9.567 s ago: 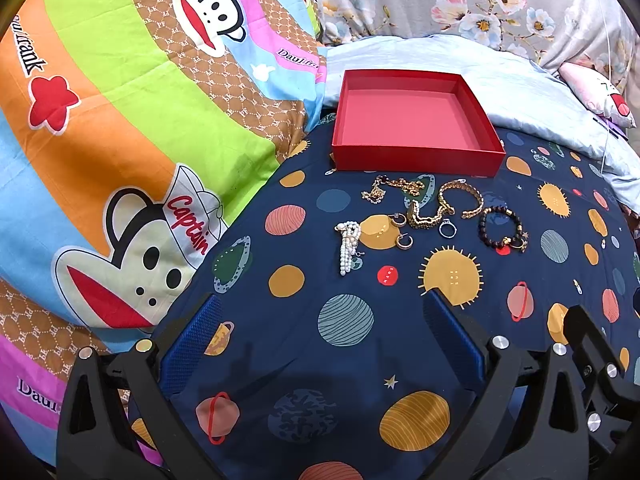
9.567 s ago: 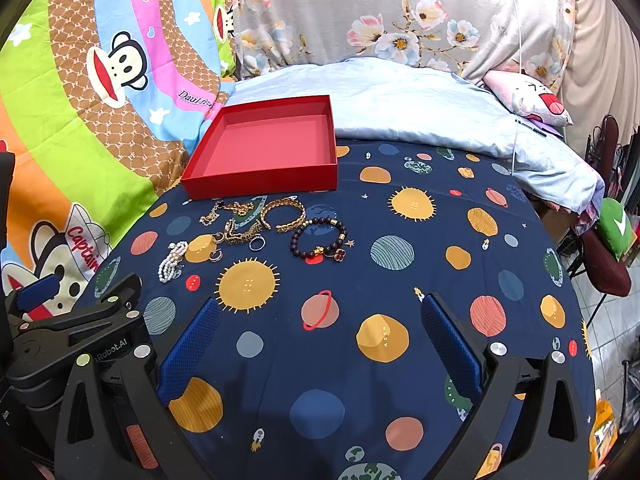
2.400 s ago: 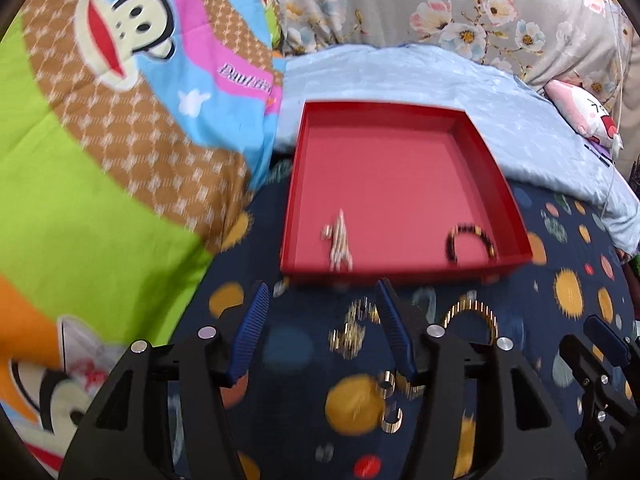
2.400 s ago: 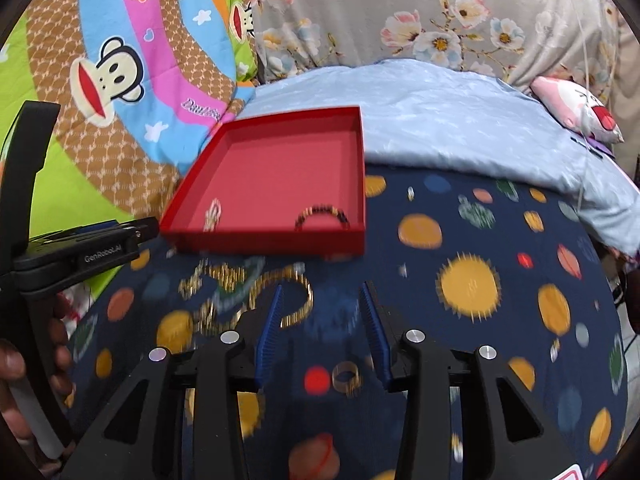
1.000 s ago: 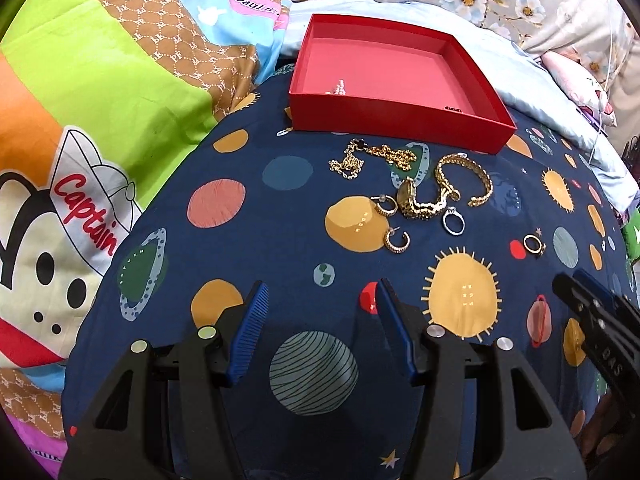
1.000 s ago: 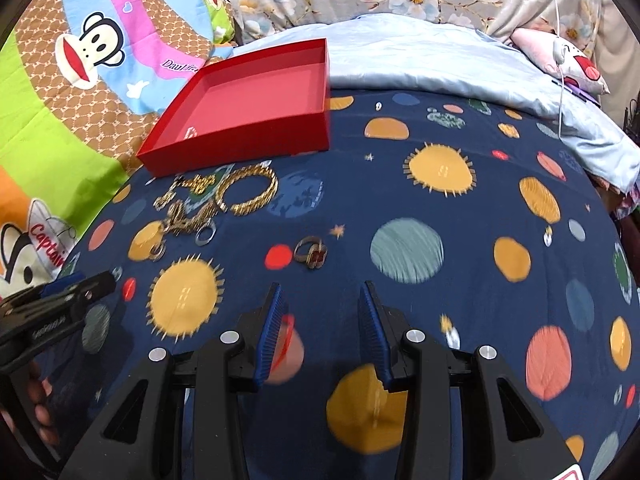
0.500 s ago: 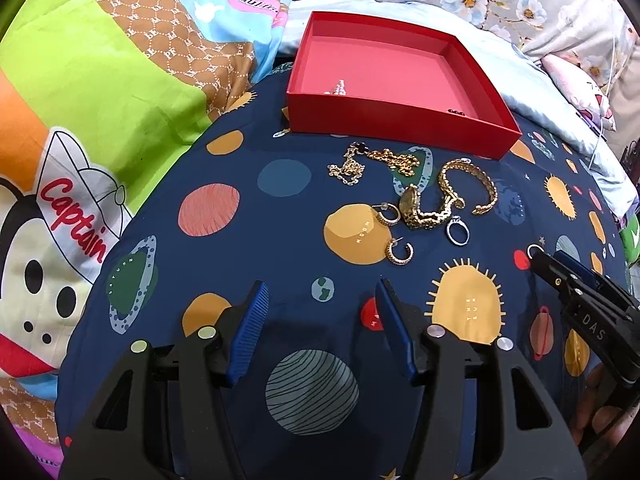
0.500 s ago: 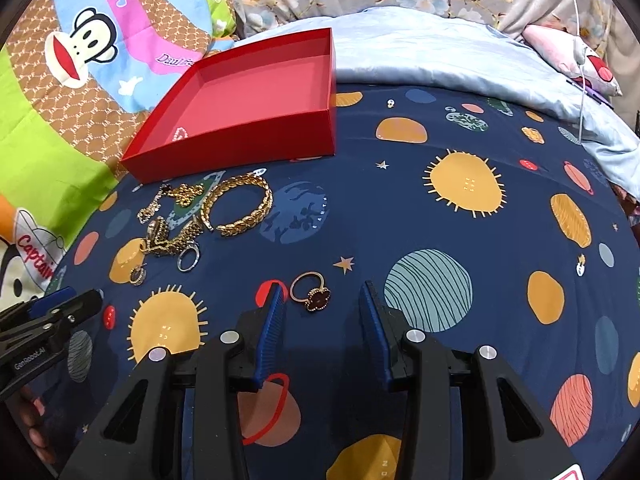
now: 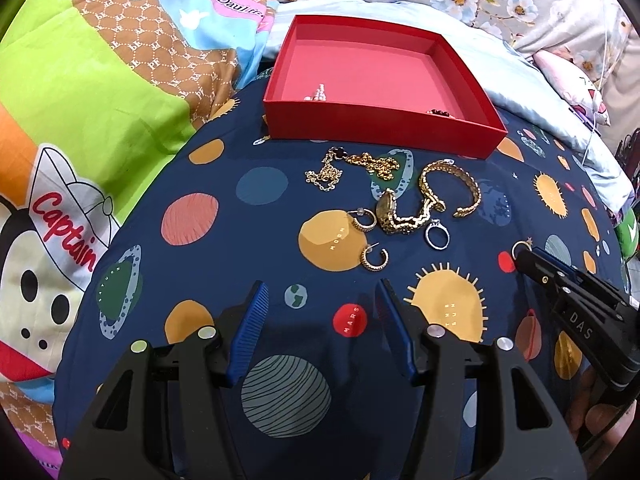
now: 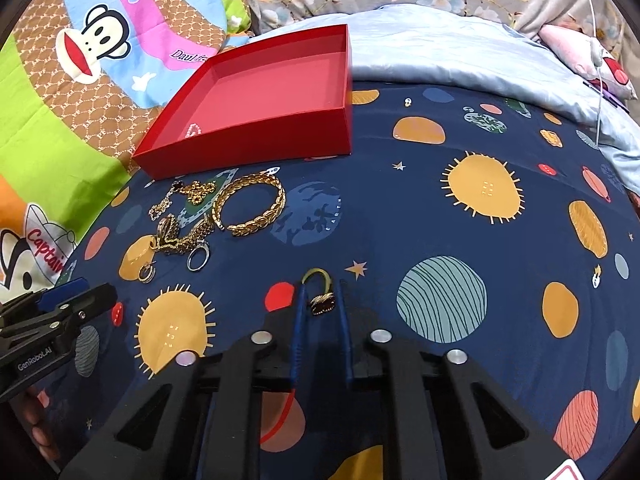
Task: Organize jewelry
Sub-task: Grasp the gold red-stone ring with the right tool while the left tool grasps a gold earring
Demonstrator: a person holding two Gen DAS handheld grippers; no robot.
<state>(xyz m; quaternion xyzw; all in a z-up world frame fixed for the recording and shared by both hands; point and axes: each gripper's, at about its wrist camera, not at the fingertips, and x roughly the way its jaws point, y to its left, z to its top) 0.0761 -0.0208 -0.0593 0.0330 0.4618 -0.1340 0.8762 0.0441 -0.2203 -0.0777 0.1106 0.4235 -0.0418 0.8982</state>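
The step in hand is picking up the gold ring with a dark charm [image 10: 320, 292], which lies on the planet-print bedsheet [image 10: 440, 200] well apart from the other pieces. The right gripper [image 10: 321, 300] is down on the sheet with its blue fingers [image 10: 298, 320] set narrowly either side of the ring; they look nearly closed around it, though whether the pads actually bite the band cannot be told from here. The left gripper [image 9: 320, 308] hovers spread and empty above the sheet, near a gold hoop earring [image 9: 374, 258].

The red box [image 9: 380, 128] sits at the far edge of the sheet and already holds a pearl piece [image 9: 318, 94] at its near left and a dark bead bracelet [image 9: 438, 112] at its near right. Still outside it, just before its front wall, lie a gold chain necklace [image 9: 352, 166], a gold cuff bracelet [image 9: 450, 188], a gold watch [image 9: 400, 216], a silver ring [image 9: 436, 236] and a second hoop earring [image 9: 362, 219].

The next move likely calls for a firm pinch on the thin band, a straight lift, and a carry forward and left over the box wall before letting go; the ring is small and could slip or snag the fabric
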